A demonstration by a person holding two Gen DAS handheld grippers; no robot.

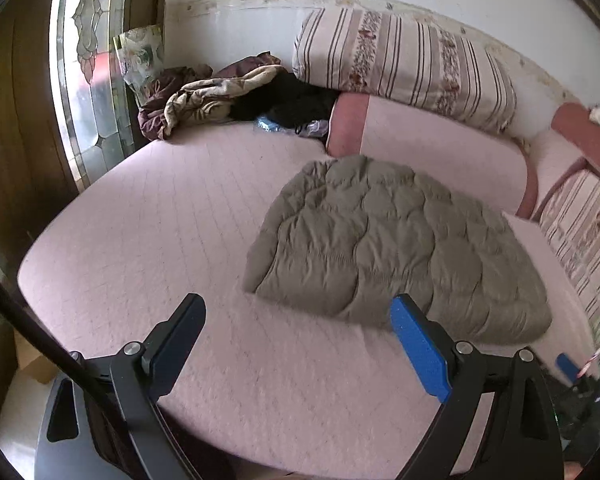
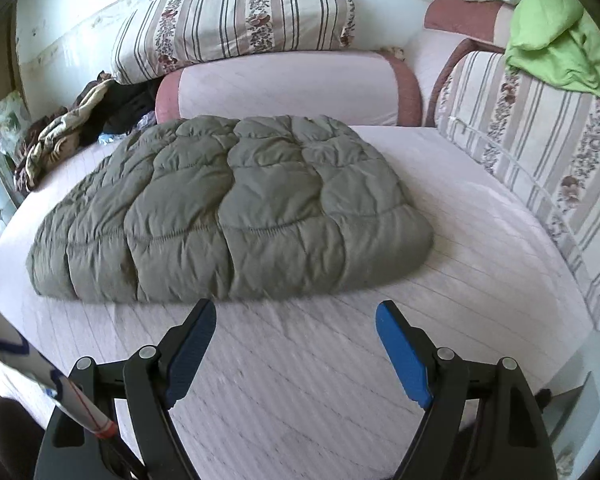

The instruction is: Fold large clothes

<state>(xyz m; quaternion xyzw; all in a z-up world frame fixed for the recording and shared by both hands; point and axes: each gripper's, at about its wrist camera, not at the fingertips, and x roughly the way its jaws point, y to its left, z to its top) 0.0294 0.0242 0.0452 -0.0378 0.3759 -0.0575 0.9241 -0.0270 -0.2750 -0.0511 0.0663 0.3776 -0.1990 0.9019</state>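
An olive-grey quilted puffer garment (image 1: 396, 240) lies folded flat into a broad pad on the pink quilted bed (image 1: 160, 220). In the right wrist view the same garment (image 2: 228, 208) fills the middle of the bed (image 2: 460, 208). My left gripper (image 1: 298, 306) hovers open over the bedspread just in front of the garment's near edge, nothing between its blue pads. My right gripper (image 2: 296, 312) is also open and empty, held a little short of the garment's near edge.
A pink bolster (image 2: 288, 88) and striped floral cushions (image 2: 236, 20) line the back and right side (image 2: 540, 152). Crumpled brown and beige cloths (image 1: 204, 96) lie in the far left corner by a glass door (image 1: 92, 80). A green cloth (image 2: 560, 44) drapes over the right cushion.
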